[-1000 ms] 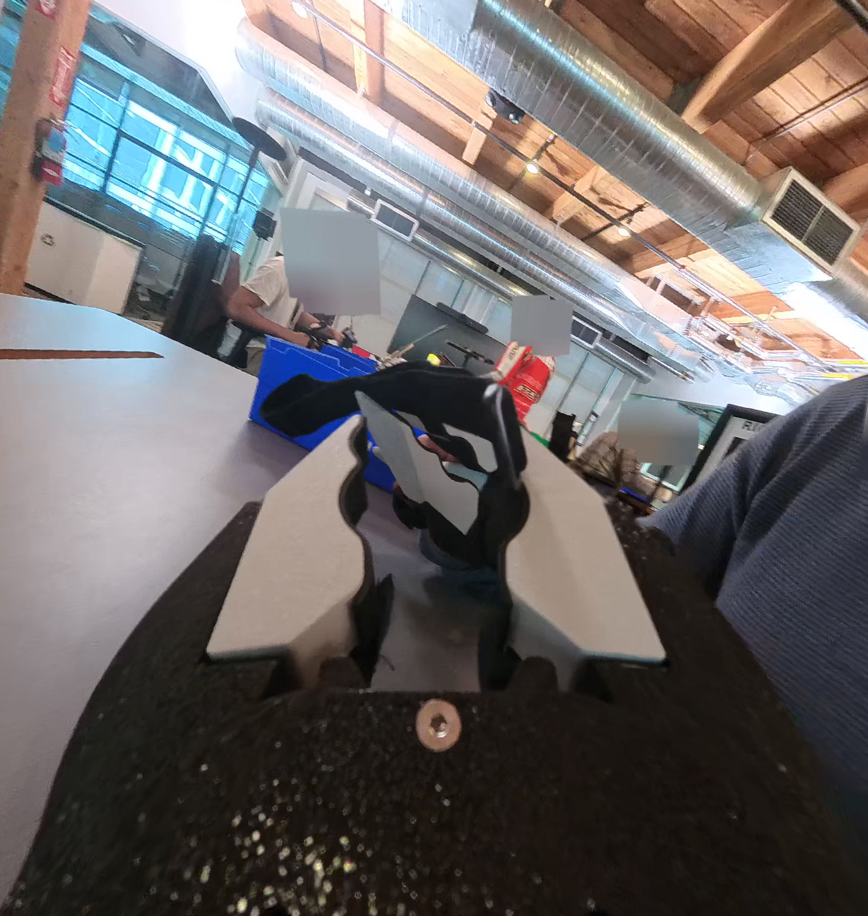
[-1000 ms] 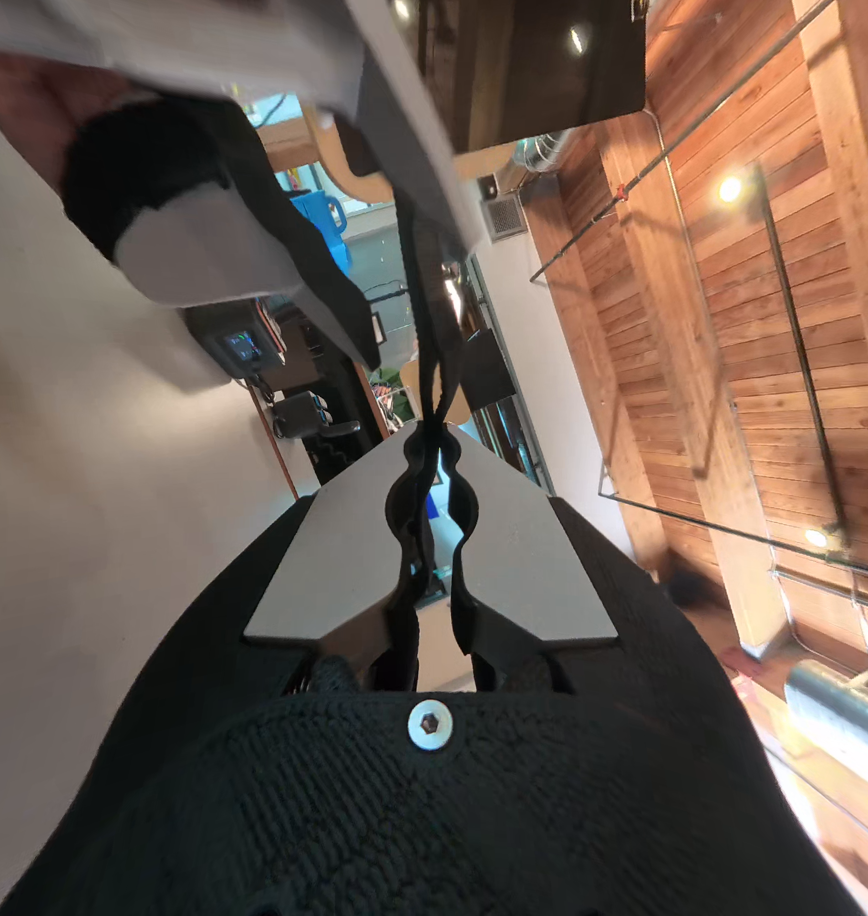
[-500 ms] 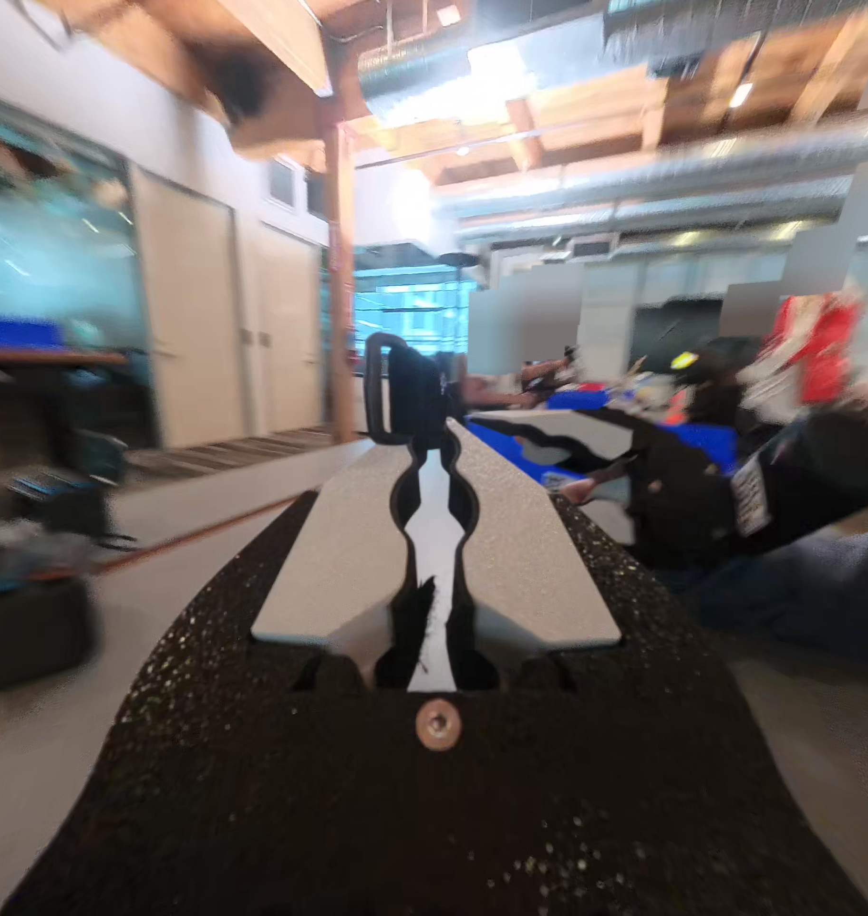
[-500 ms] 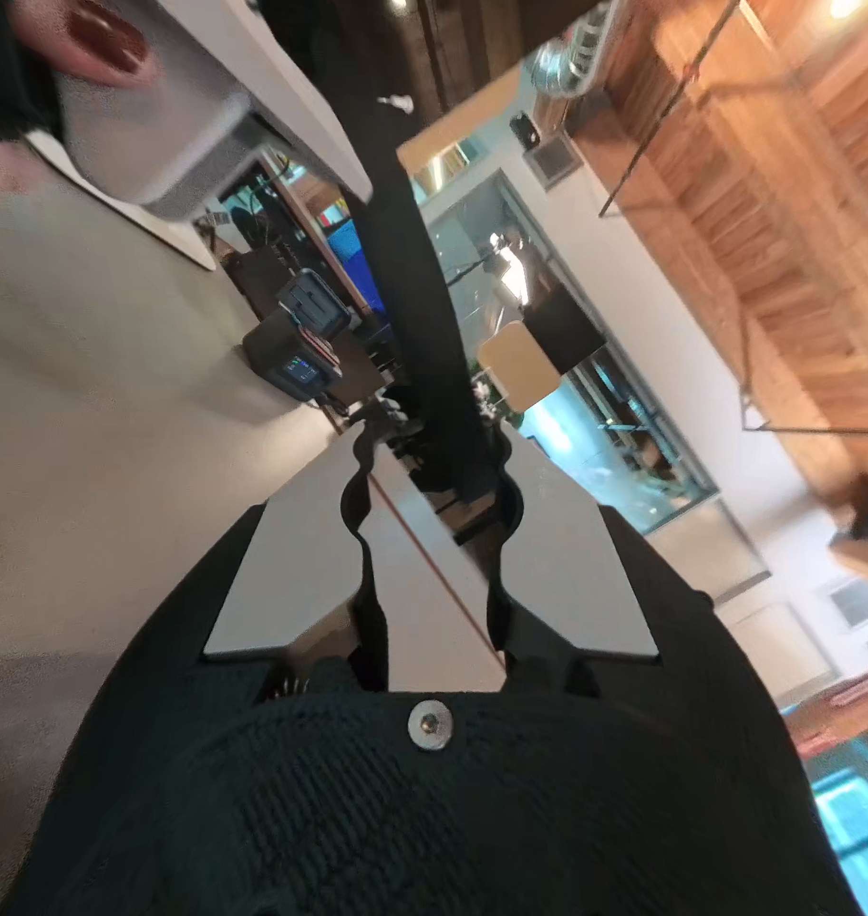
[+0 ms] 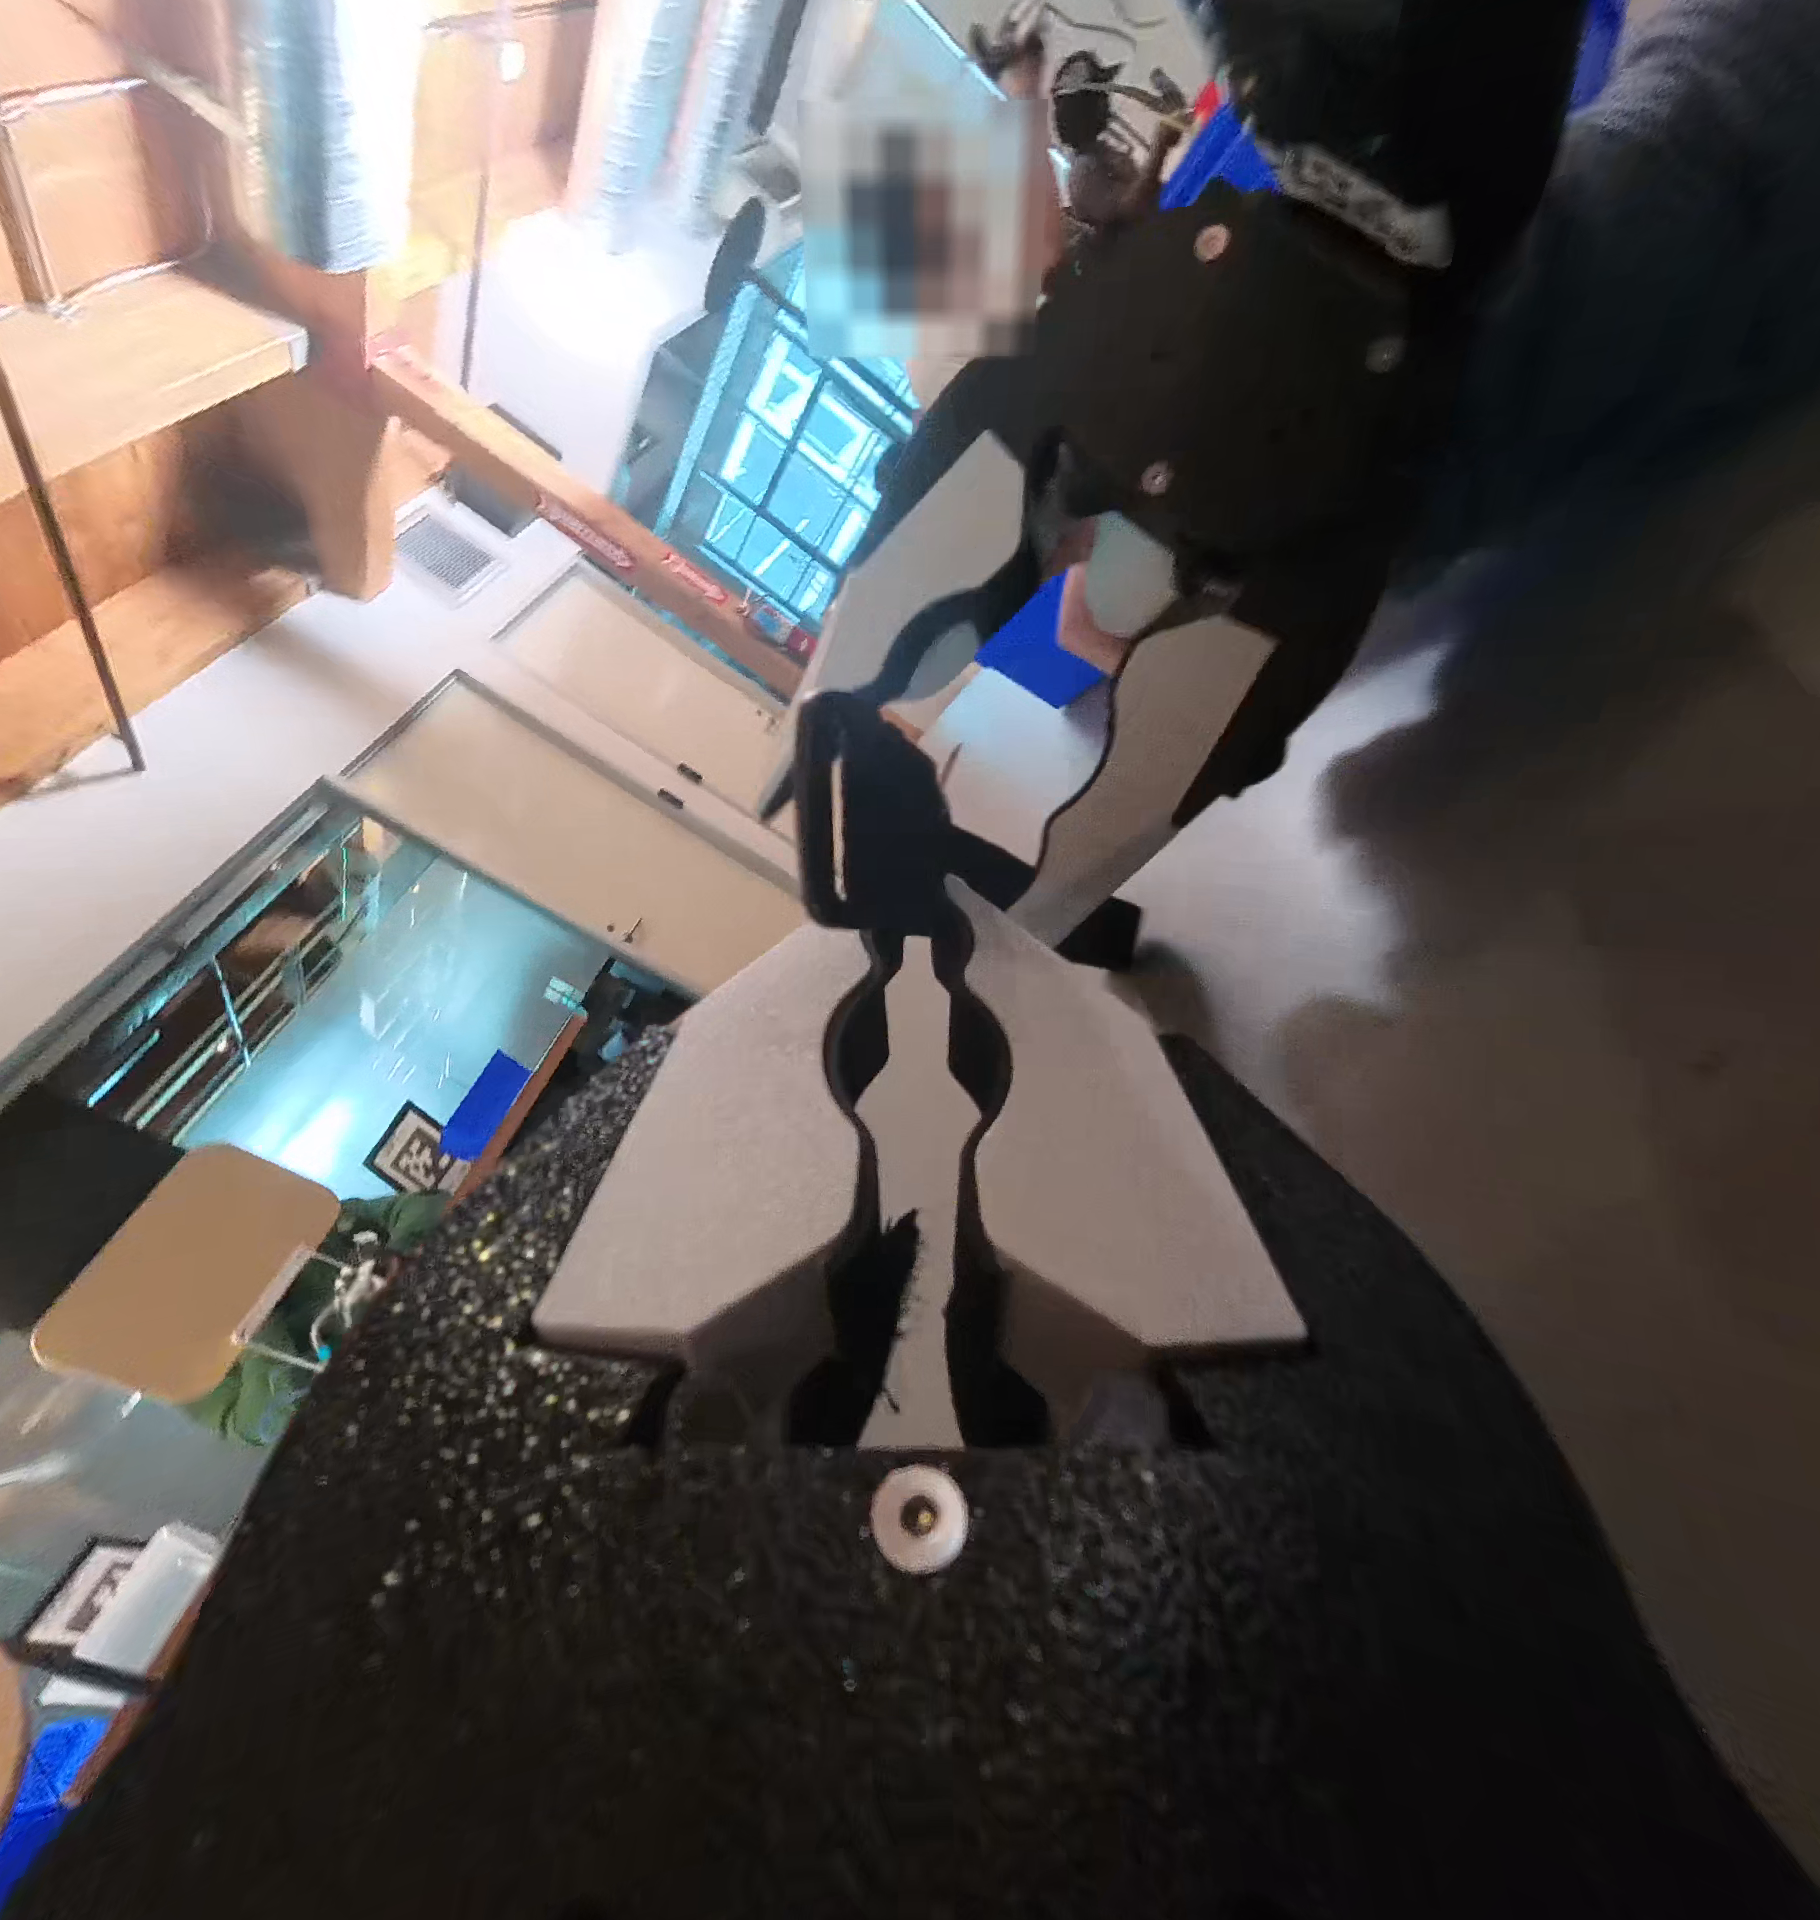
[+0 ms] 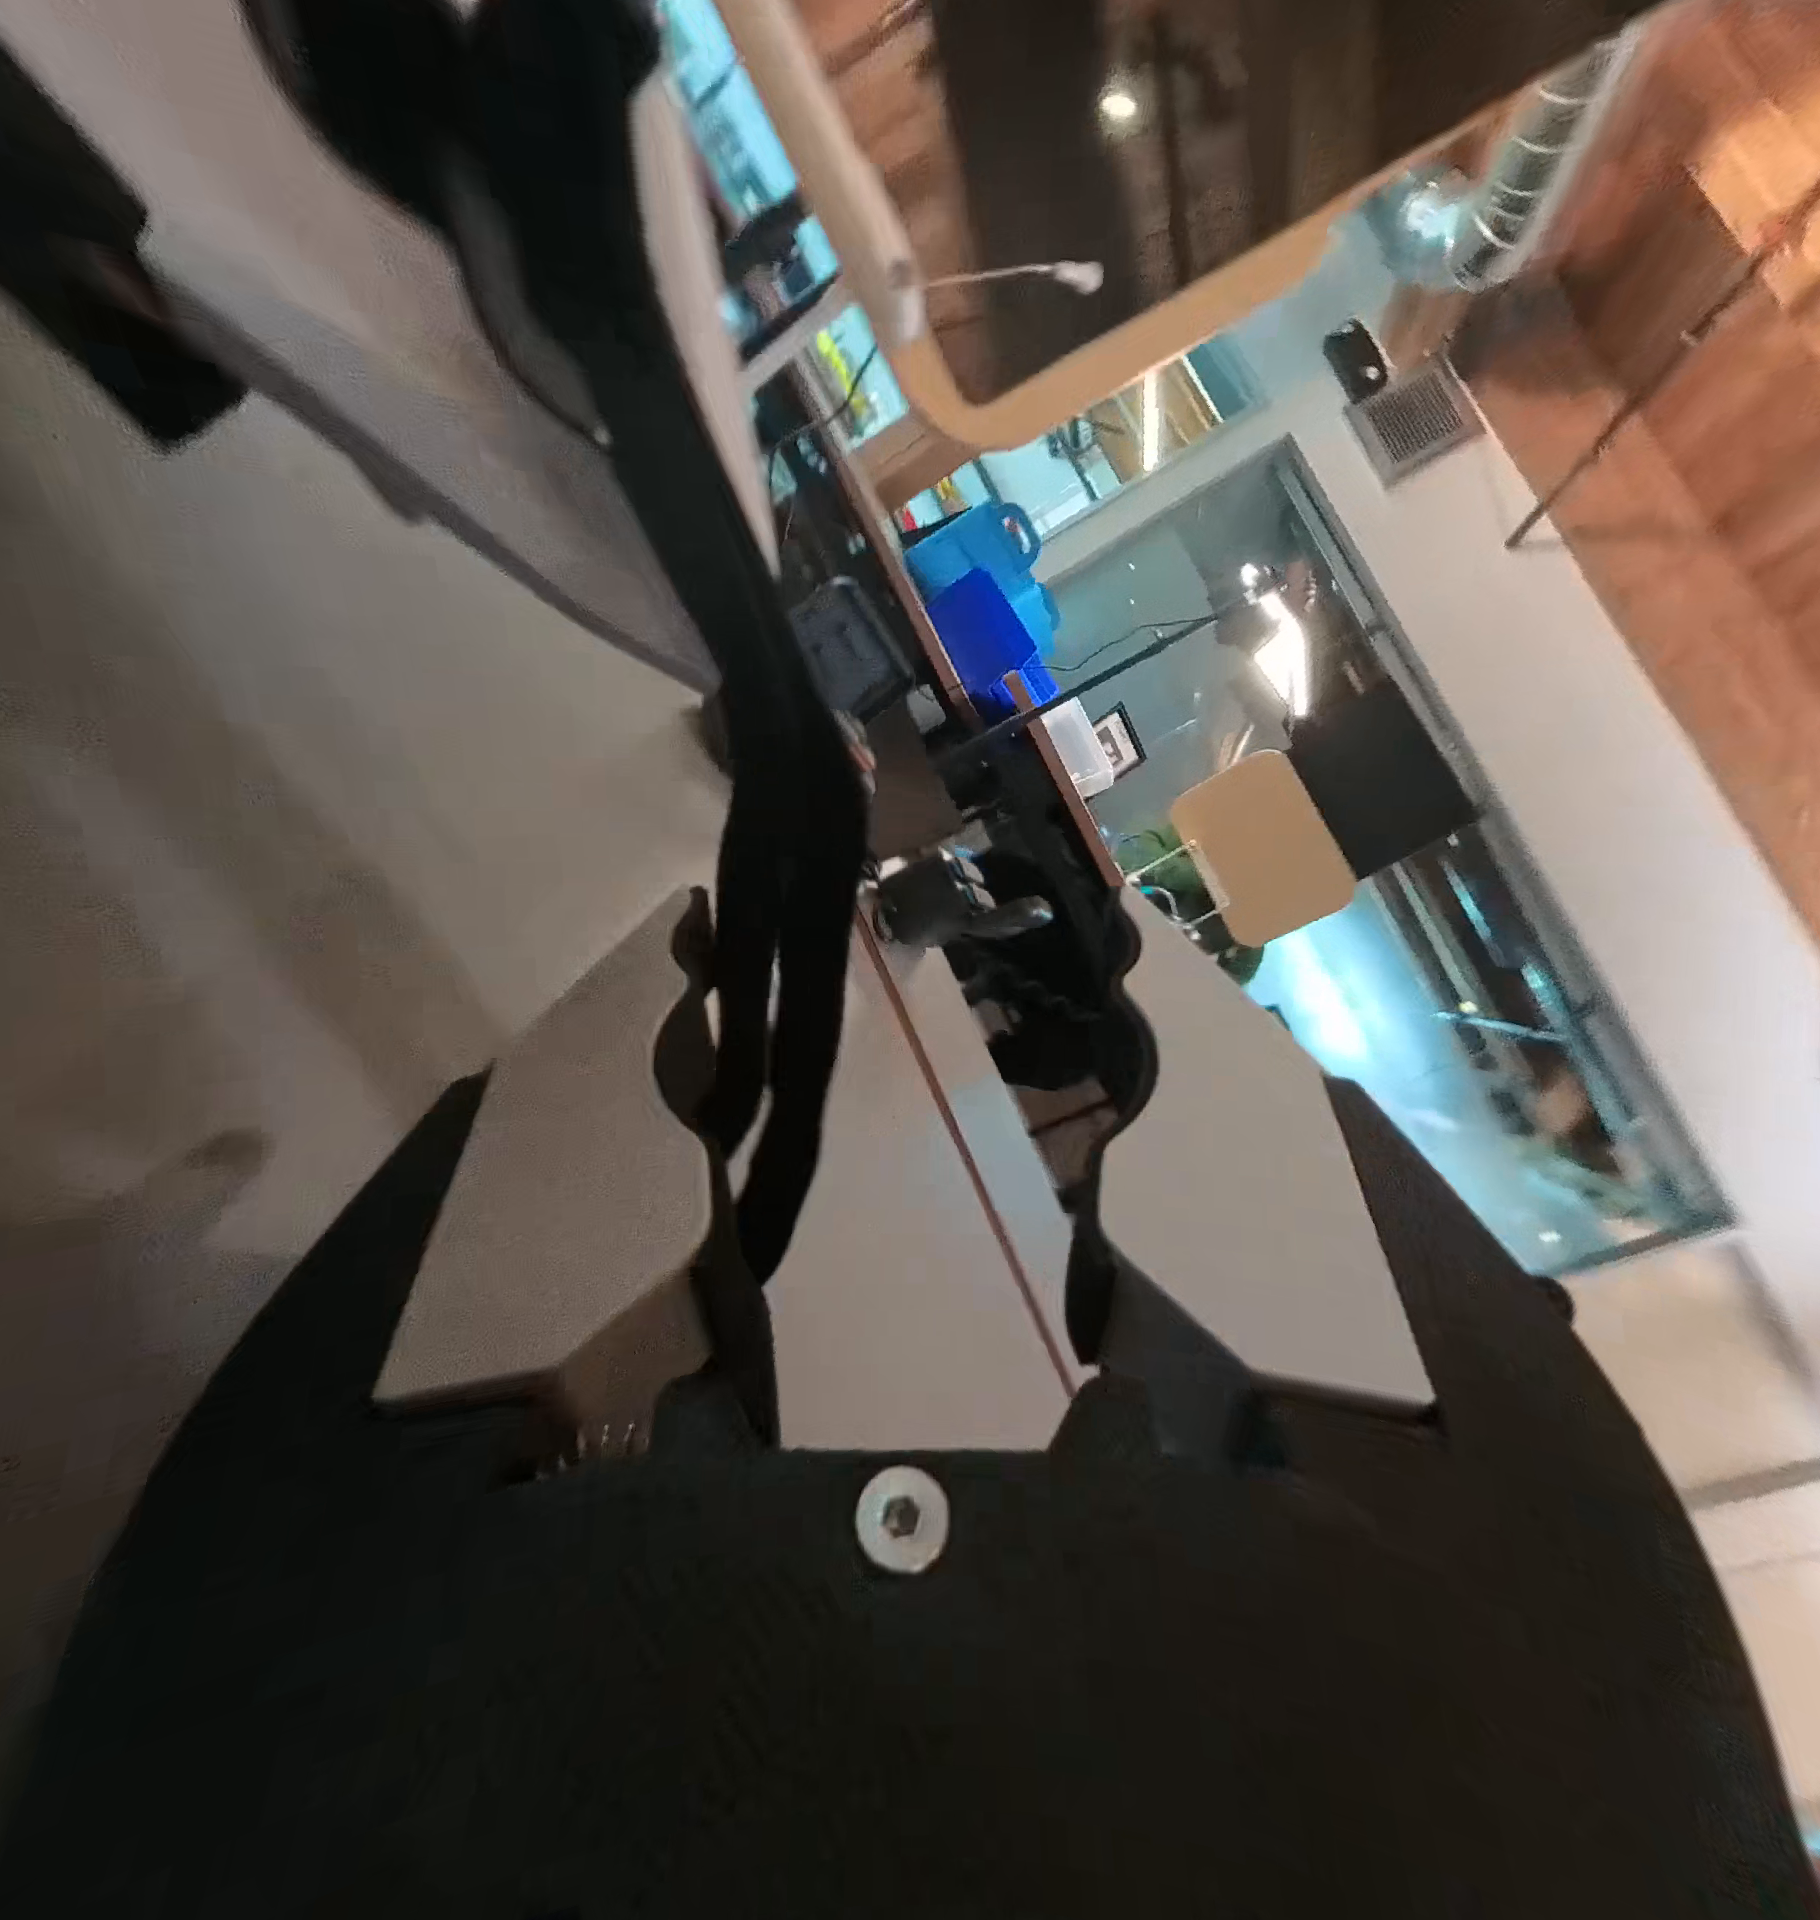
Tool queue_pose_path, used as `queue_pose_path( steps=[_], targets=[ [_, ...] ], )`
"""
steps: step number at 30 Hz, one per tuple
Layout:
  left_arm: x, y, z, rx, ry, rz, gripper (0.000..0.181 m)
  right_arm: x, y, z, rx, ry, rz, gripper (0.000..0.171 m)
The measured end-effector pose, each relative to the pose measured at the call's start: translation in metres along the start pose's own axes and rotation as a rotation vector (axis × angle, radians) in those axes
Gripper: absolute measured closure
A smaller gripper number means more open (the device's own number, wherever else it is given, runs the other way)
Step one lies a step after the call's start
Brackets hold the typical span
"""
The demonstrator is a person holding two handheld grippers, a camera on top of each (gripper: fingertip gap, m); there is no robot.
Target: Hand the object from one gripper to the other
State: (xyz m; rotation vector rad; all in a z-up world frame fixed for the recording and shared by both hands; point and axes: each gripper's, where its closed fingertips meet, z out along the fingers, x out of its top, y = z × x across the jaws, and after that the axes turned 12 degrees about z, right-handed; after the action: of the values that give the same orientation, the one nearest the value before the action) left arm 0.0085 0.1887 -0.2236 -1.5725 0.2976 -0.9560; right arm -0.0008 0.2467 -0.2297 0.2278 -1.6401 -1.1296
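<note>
Now, in the left wrist view, the left gripper has its jaws drawn together on the lower end of a black strap with a flat loop-shaped buckle, which stands up just past the tips; 1.0 s ago those jaws were apart and the strap sat in the other tool. The right gripper shows farther off in this view, jaws spread, with the strap lying between them and against 1 finger. That change suggests the handover is essentially made: the strap looks held by the left side alone. The left gripper is rolled steeply, so the room runs diagonally and the grey tabletop fills the right edge of the frame, blurred. In the right wrist view, the right gripper has its jaws wide apart, where 1.0 s ago they were pinched on the strap; the strap runs down from the top along the inner face of the left-hand finger, touching it but not clamped. This gripper is also tilted hard, pointing along the tabletop toward its far edge. What seems left is for the right gripper to back clear without snagging the strap.
</note>
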Motion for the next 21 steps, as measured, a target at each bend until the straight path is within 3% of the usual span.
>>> queue_pose_path(
  steps=[1,4,5,6,8,11,14,17,21],
  targets=[
    [0.002,0.003,0.001,-0.007,0.002,0.022,0.179,-0.002,-0.003,0.001,-0.004,-0.017,-0.051,0.107],
    [0.005,0.001,0.0,0.024,0.013,0.048,0.179,-0.002,-0.01,0.003,-0.011,-0.044,-0.139,0.162],
    [0.005,-0.002,0.0,0.042,0.018,0.041,0.179,-0.001,-0.009,0.004,-0.015,-0.051,-0.127,0.167],
    [0.006,-0.006,0.0,0.074,0.032,0.025,0.176,-0.001,-0.004,0.004,-0.024,-0.06,-0.087,0.168],
    [0.005,-0.017,-0.002,0.137,0.044,-0.024,0.147,0.0,0.009,0.0,-0.049,-0.065,0.056,0.169],
    [-0.001,-0.031,-0.004,0.198,0.04,-0.123,0.113,0.007,0.029,-0.005,-0.032,-0.001,0.442,0.169],
    [-0.004,-0.03,-0.004,0.191,0.031,-0.126,0.118,0.006,0.042,-0.007,0.058,0.06,0.886,0.169],
    [0.002,-0.016,-0.001,0.139,0.024,-0.014,0.141,0.007,0.043,-0.008,0.221,0.145,1.294,0.169],
    [0.005,-0.001,0.006,0.082,0.005,0.078,0.126,0.02,0.046,-0.014,0.425,0.288,1.642,0.169]
  ],
)
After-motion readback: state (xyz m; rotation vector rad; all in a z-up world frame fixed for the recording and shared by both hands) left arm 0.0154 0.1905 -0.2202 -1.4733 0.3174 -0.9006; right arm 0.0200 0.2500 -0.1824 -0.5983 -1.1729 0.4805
